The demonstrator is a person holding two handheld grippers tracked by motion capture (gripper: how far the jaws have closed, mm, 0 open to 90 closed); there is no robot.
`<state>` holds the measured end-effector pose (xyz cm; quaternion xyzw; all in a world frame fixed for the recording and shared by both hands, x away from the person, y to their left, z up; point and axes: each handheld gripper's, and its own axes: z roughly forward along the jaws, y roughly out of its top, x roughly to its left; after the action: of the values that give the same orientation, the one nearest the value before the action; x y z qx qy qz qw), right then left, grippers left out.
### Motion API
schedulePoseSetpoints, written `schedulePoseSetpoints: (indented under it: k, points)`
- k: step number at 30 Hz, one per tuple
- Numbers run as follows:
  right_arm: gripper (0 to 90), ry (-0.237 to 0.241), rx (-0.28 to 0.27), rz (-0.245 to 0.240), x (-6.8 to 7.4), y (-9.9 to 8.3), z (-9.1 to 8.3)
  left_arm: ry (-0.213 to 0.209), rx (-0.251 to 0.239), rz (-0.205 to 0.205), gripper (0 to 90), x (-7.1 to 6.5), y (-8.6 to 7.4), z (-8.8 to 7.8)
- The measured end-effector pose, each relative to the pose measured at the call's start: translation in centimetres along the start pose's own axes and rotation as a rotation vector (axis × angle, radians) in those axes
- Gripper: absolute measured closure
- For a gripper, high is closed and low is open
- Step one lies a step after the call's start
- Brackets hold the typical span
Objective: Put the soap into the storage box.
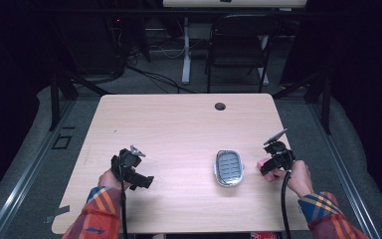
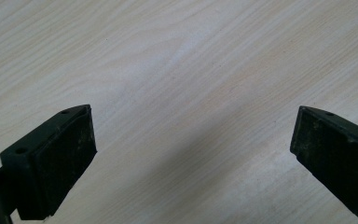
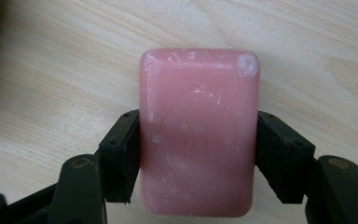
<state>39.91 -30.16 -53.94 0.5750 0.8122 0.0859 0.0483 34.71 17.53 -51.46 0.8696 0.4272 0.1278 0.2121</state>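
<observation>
1. A pink bar of soap [image 3: 198, 135] sits pinched between the two jaws of the right gripper [image 3: 198, 156], one pad pressed against each long side, above the wooden table [image 3: 51, 93].
2. In the high view the right gripper [image 1: 273, 162] is at about 4 o'clock on the table, just right of a grey soap dish [image 1: 228, 168]; the soap looks like a small pink patch there.
3. The left gripper [image 2: 191, 140] has its jaws spread wide over bare wood, at about 8 o'clock [image 1: 129, 169].
</observation>
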Motion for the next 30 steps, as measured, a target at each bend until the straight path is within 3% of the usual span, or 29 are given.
schedulePoseSetpoints:
  k: [14, 17, 24, 27, 30]
  points:
    - [36.8, 0.022, 0.009, -0.017, -0.4, 0.0, 0.1, 0.000, 0.004, 0.000, 0.1, 0.0, 0.0, 0.0]
    - [36.9, 0.046, 0.000, -0.009, -0.6, -0.1, 0.2, -0.001, 0.003, 0.001, 0.0, 0.0, 0.0, 0.0]
    - [36.9, 0.050, 0.003, -0.003, -1.2, -0.2, -0.4, -0.002, 0.001, 0.000, 0.1, 0.0, 0.0, 0.0]
    - [37.0, 0.054, 0.018, -0.023, -1.4, -0.1, -0.8, -0.002, 0.001, 0.000, 0.1, 0.0, 0.0, 0.0]
    - [37.0, 0.056, -0.013, -0.004, -1.3, -0.2, -0.9, -0.002, 0.001, 0.000, 0.1, 0.0, 0.0, 0.0]
